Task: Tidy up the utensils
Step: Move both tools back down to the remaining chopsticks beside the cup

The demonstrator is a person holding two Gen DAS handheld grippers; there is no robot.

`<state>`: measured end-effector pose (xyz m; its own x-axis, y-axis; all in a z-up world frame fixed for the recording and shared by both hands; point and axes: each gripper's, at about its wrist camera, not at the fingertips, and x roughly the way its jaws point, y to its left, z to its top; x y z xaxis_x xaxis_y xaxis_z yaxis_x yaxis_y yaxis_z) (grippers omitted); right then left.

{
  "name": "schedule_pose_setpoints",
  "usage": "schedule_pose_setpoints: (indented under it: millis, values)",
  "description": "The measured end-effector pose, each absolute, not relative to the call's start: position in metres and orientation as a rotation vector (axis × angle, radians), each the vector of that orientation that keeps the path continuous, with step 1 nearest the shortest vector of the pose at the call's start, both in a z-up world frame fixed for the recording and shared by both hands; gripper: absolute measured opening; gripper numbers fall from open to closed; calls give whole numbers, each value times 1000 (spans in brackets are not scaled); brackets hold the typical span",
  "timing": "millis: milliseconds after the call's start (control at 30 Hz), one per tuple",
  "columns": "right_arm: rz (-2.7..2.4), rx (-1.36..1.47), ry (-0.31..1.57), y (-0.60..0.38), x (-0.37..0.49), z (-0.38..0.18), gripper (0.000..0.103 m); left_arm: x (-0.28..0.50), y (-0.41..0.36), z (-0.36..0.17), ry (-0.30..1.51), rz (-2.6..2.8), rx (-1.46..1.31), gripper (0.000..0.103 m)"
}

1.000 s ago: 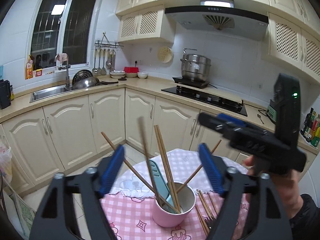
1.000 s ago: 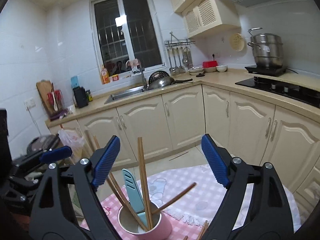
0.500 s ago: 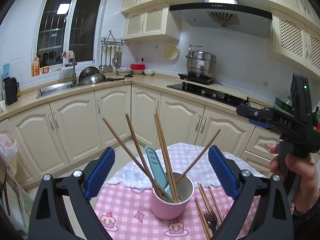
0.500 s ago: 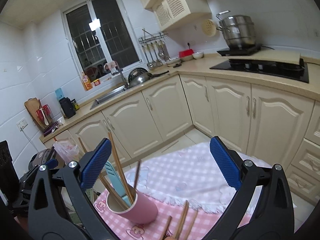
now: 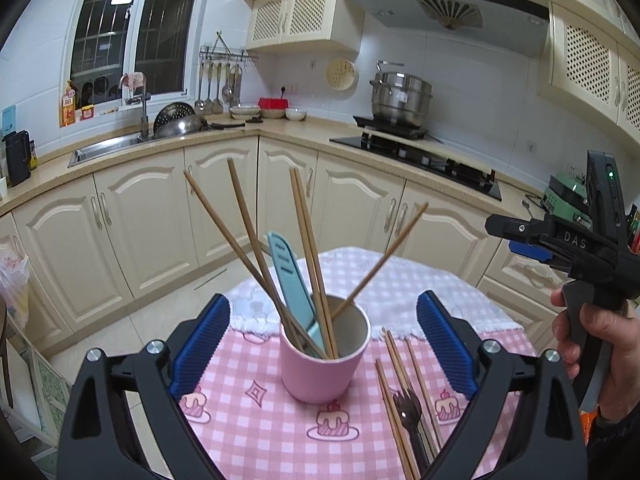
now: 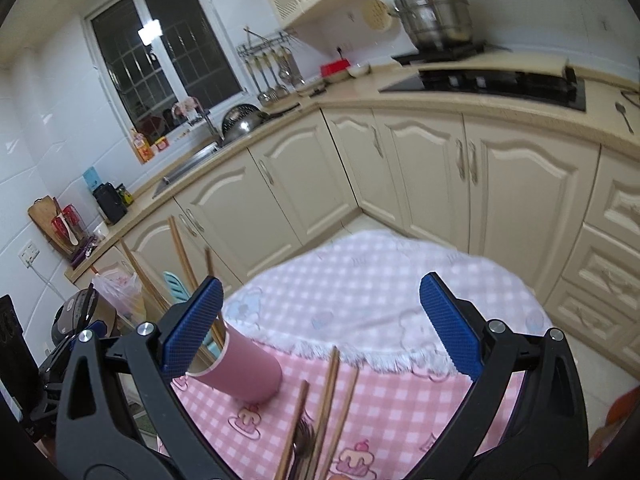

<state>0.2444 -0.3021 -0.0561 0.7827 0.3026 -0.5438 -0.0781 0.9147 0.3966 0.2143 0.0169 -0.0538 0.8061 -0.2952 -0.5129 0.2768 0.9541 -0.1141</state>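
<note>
— Chopsticks point(image 5: 256, 240) stand in the pink cup point(image 5: 320, 364), right?

— Yes. Some lean out of it every which way, and a light blue flat tool point(image 5: 292, 280) stands in there too. The cup sits on the pink checked cloth point(image 5: 256, 432) on the table.

— Are more sticks lying down?

— Yes. More chopsticks point(image 5: 396, 384) lie on the cloth just beside the cup, with a dark fork point(image 5: 408, 408) among them.

— What is the left gripper point(image 5: 322, 344) doing?

— It hangs in front of the cup with its blue pads wide apart, one on each side. It holds nothing.

— And the right gripper point(image 6: 320, 328)?

— Its jaws are wide apart too, and bare. It looks down at the loose sticks, with the cup point(image 6: 240, 376) by its left pad. A hand point(image 5: 600, 356) holds it off to the side.
</note>
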Motion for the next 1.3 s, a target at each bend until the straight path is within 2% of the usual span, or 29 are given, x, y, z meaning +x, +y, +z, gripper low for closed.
schedule_pose_setpoints:
  millis: [733, 1300]
  values:
    - [156, 298, 922, -300, 219, -124, 97, 202, -18, -130, 776, -329, 85, 92]
    - [144, 265, 1060, -298, 206, -169, 97, 206, -53, -198, 959, -381, 213, 92]
